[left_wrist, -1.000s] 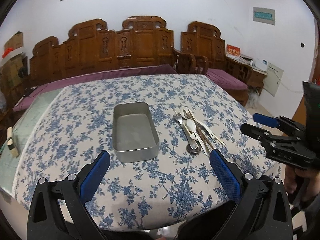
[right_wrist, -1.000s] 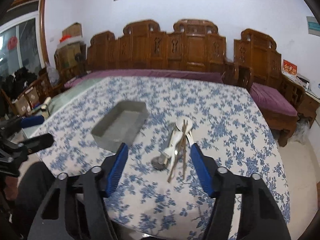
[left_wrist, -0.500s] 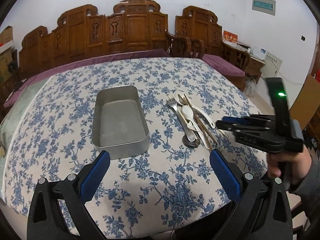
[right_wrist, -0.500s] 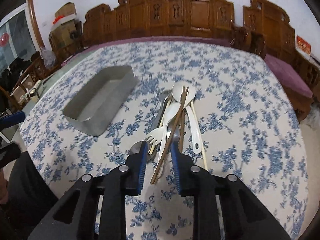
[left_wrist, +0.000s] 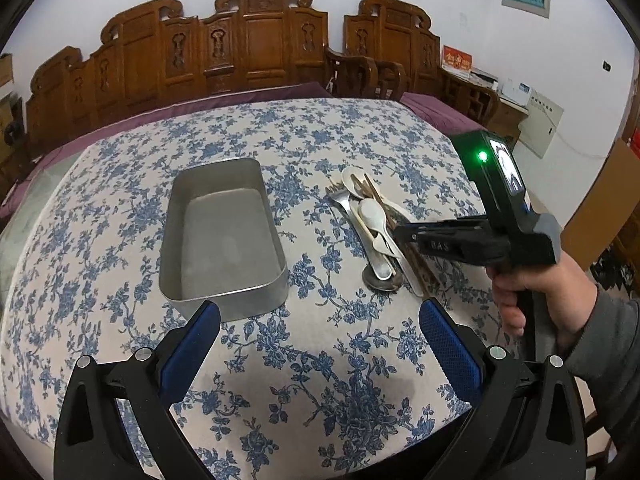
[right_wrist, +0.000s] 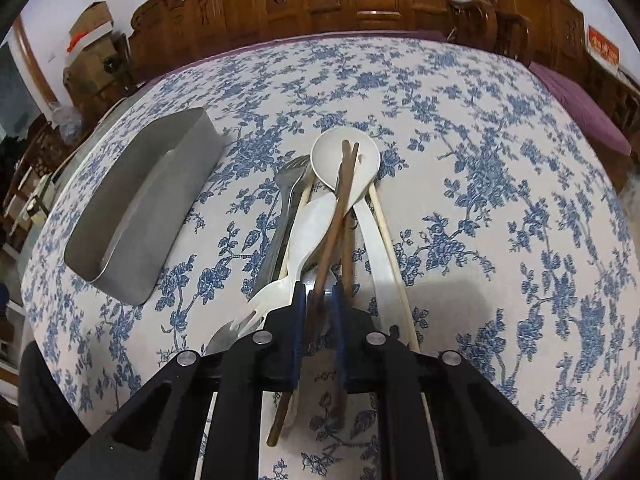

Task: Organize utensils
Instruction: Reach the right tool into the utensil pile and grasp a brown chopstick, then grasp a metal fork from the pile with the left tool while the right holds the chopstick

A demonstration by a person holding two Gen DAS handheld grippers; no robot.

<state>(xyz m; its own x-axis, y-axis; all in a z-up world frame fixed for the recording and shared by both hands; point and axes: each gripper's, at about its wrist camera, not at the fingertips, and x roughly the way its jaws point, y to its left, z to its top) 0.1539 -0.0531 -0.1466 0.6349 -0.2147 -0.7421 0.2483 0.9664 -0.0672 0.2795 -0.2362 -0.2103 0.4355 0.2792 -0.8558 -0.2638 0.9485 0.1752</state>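
Note:
A pile of utensils (left_wrist: 372, 216) lies on the flowered tablecloth, right of a grey metal tray (left_wrist: 240, 300). In the right wrist view it holds a pair of brown chopsticks (right_wrist: 340, 204), a white spoon (right_wrist: 328, 160), a metal fork (right_wrist: 286, 184), a white fork (right_wrist: 272, 296) and pale chopsticks (right_wrist: 388, 240). My right gripper (right_wrist: 318, 300) is down on the near end of the pile. Its jaws are closing, with one brown chopstick between the blue pads and small gaps still showing. My left gripper (left_wrist: 320, 344) hangs wide open and empty over the table's near edge.
The tray (right_wrist: 160, 200) has nothing in it. Carved wooden benches (left_wrist: 256, 40) with purple cushions ring the table's far side. A person's hand and grey sleeve (left_wrist: 560, 304) hold the right gripper (left_wrist: 400, 234) at the right of the left wrist view.
My right gripper came down onto the utensil pile and its jaws narrowed around the brown chopsticks. The left gripper dropped nearer the table, still wide open.

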